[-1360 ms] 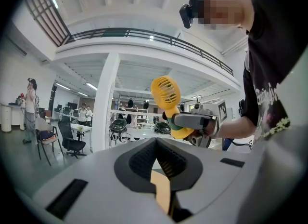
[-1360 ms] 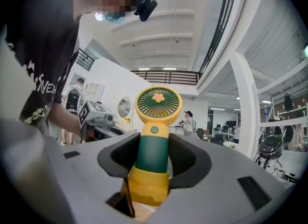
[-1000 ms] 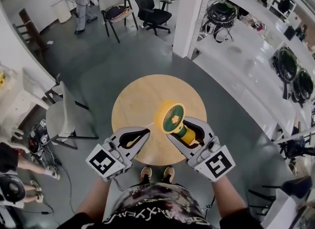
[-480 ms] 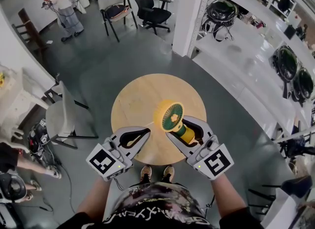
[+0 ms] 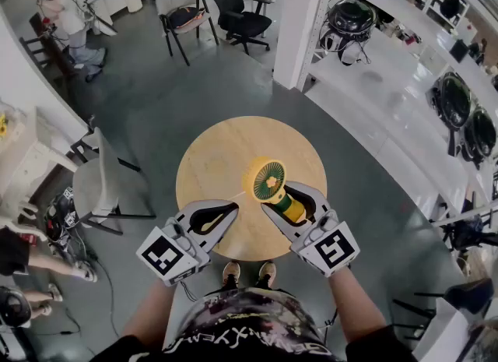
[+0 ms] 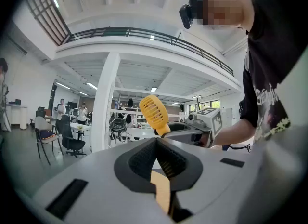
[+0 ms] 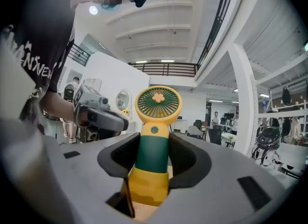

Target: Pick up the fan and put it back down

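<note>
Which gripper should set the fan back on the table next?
Right. The right gripper is closed on the fan at its green handle, holding it upright over the round table; the left gripper is shut, empty, off to the side.

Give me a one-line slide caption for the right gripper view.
Right tool shut on the handle of a yellow-and-green fan, grille facing the camera, left tool alongside.

The left gripper (image 6: 157, 147) is held level, its jaws closed together with nothing between them. Just beyond, the yellow fan (image 6: 154, 113) rises tilted from the right gripper (image 6: 174, 130), with a white pillar (image 6: 104, 102) behind.
</note>
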Motion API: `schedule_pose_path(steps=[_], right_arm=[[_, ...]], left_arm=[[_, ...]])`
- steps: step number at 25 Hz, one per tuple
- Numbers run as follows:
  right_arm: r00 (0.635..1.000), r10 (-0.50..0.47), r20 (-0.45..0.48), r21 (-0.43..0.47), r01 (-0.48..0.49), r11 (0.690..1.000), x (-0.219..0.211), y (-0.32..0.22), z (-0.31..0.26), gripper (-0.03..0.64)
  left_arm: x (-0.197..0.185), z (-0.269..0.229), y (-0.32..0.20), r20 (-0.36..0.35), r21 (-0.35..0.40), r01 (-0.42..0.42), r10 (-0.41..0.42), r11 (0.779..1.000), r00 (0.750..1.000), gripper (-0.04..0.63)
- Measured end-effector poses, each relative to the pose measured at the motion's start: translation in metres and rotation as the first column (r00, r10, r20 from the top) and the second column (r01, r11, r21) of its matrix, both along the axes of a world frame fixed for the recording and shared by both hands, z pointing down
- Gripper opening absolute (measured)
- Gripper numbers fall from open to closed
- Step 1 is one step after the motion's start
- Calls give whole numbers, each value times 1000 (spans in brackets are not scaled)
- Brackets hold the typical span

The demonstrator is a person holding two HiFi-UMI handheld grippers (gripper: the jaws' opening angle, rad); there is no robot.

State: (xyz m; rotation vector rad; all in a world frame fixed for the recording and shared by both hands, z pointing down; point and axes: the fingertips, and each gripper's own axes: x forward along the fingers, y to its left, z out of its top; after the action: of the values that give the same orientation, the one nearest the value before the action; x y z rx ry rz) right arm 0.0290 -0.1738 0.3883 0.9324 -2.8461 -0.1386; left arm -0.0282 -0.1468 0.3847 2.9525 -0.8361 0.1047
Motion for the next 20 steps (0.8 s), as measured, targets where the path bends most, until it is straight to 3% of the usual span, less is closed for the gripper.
schedule_pose_path(steps=[20], right_arm=[[990,42,-138,-200,-69,977,16,-25,101,185]], left_arm=[[1,-1,0,-2,-5,3,-3,1000,1000,12]])
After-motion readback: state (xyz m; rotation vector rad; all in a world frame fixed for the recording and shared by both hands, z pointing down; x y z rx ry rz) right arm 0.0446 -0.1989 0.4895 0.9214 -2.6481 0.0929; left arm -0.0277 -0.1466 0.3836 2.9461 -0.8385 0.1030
